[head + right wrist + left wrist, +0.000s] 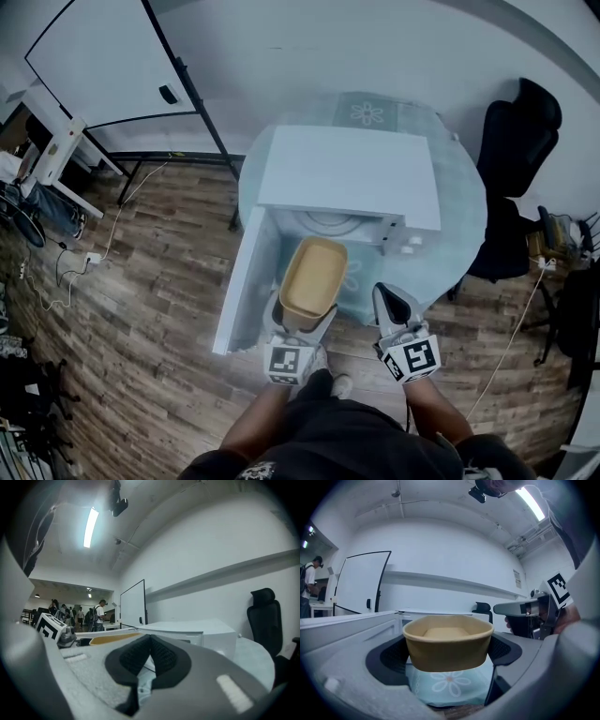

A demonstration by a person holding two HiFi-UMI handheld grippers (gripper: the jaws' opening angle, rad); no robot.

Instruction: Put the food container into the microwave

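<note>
A tan food container (310, 276) hangs in front of the open white microwave (349, 178), held by my left gripper (302, 323). In the left gripper view the container (448, 641) sits between the two black pads, which press its sides. It is open-topped and looks empty. The microwave door (242, 281) swings out to the left, and the turntable (330, 222) shows inside the cavity. My right gripper (395, 307) hovers just right of the container, in front of the microwave's control panel. Its jaws (149, 658) are shut with nothing between them.
The microwave stands on a round glass table (459, 202) with a flower-print mat (366, 114). A black office chair (516, 141) stands at the right. A whiteboard (103, 61) and cables lie on the wooden floor at the left. People stand far off in the right gripper view.
</note>
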